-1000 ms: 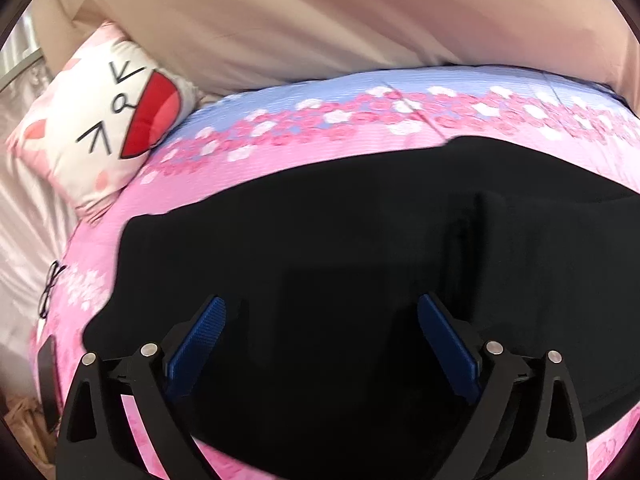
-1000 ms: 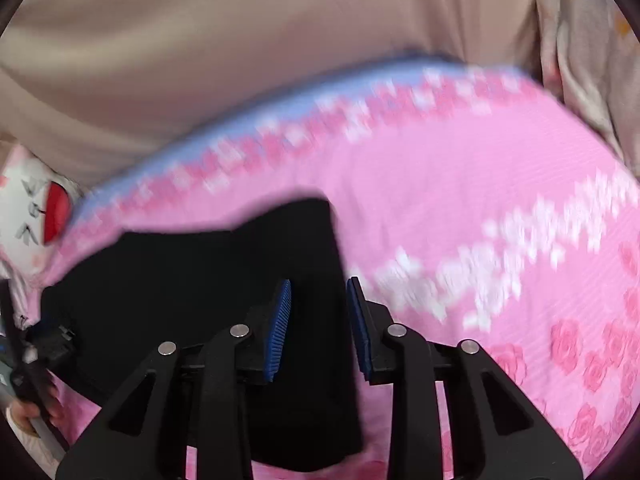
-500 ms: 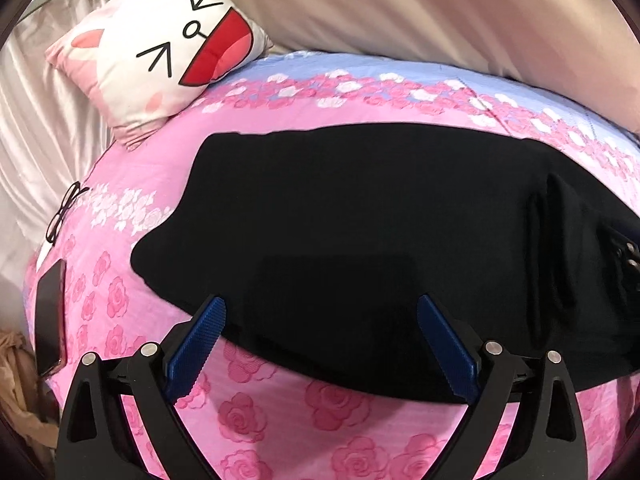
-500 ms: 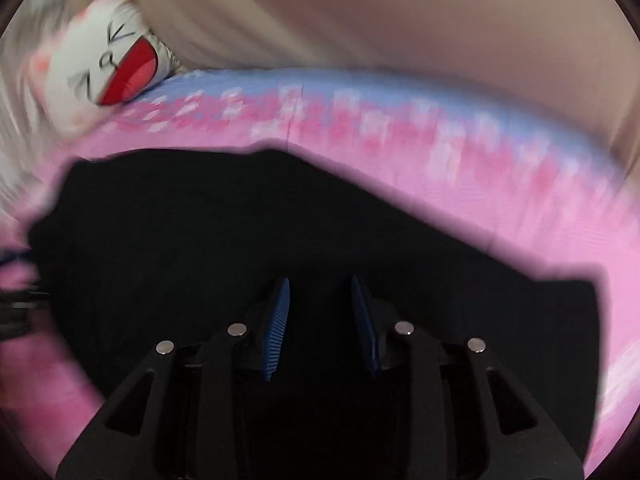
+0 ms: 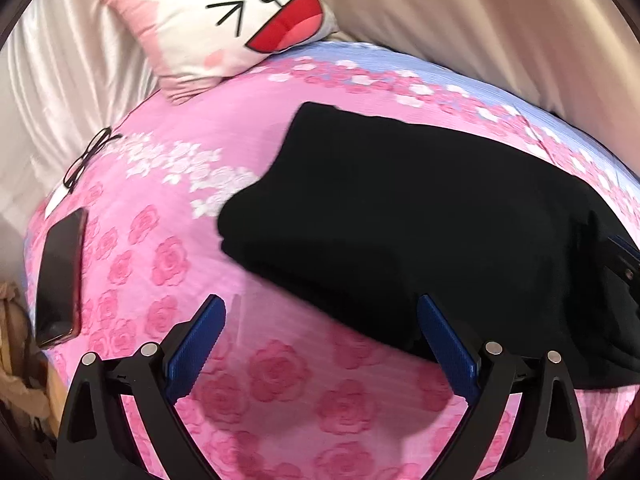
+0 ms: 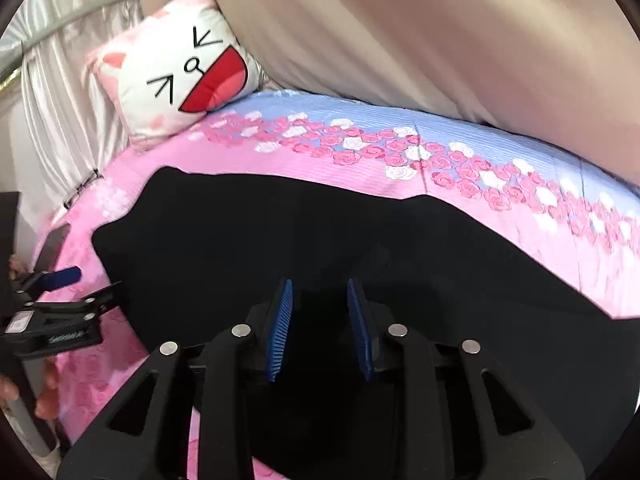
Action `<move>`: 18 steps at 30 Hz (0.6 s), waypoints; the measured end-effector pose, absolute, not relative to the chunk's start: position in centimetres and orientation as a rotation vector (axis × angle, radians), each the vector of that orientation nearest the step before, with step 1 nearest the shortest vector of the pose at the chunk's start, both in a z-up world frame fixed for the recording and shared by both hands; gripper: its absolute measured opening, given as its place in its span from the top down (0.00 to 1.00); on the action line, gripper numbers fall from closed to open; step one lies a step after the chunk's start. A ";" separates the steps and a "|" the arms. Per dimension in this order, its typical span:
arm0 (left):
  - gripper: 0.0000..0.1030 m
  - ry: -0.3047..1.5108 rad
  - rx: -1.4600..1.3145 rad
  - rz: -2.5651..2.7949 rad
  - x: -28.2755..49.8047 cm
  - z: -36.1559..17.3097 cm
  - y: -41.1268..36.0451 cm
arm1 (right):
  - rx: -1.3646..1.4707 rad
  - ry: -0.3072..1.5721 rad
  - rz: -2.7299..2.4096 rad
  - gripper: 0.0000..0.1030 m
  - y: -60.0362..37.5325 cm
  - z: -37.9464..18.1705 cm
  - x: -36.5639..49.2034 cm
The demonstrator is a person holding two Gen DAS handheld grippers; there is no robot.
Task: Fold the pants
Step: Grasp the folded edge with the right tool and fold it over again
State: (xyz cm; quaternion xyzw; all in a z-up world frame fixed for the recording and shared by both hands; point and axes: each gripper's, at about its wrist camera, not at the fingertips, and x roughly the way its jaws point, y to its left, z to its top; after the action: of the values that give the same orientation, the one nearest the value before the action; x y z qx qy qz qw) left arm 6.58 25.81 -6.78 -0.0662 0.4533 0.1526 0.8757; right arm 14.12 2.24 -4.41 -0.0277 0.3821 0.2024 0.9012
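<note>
Black pants [image 5: 400, 220] lie flat across the pink rose bedspread [image 5: 168, 240]. My left gripper [image 5: 320, 320] is open wide above the bedspread at the pants' near left corner. Its right finger [image 5: 444, 340] overlaps the pants' edge, and nothing is between the pads. My right gripper [image 6: 320, 304] hovers low over the pants [image 6: 240, 232] with its jaws a little apart. A raised hump of black cloth sits just ahead of the tips. Dark cloth fills the gap, so whether the pads press on it is unclear. The left gripper [image 6: 60, 292] shows at that view's left edge.
A cat-face pillow [image 5: 232, 20] leans at the head of the bed. A phone [image 5: 60, 276] and a pair of glasses [image 5: 92, 156] lie near the bed's left edge. Beige and silver curtains [image 6: 400, 40] hang behind. A person's fingers [image 6: 44, 404] hold the left gripper's handle.
The left gripper slid left off the pants onto the bedspread, bringing phone and glasses into view. The right gripper swung left from the pants' right end to over them; jaw gap unchanged.
</note>
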 end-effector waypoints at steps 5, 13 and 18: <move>0.08 0.952 -0.135 0.329 6.8 -6.9 26.3 | -0.065 0.779 0.349 0.73 0.8 -4.2 12.1; 0.08 0.953 -0.098 0.329 7.2 -7.1 25.9 | 0.048 0.834 -0.048 0.72 -14.4 -6.3 11.2; 0.08 0.964 -0.083 0.327 7.7 -7.5 25.1 | -0.026 0.819 -0.120 0.73 -17.9 -6.8 10.3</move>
State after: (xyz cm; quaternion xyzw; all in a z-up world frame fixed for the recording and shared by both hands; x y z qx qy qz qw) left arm 7.70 25.11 -7.51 -0.0395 0.4615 0.1563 0.8724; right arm 10.32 -17.93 -6.77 -0.0127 0.3978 -0.0583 0.9155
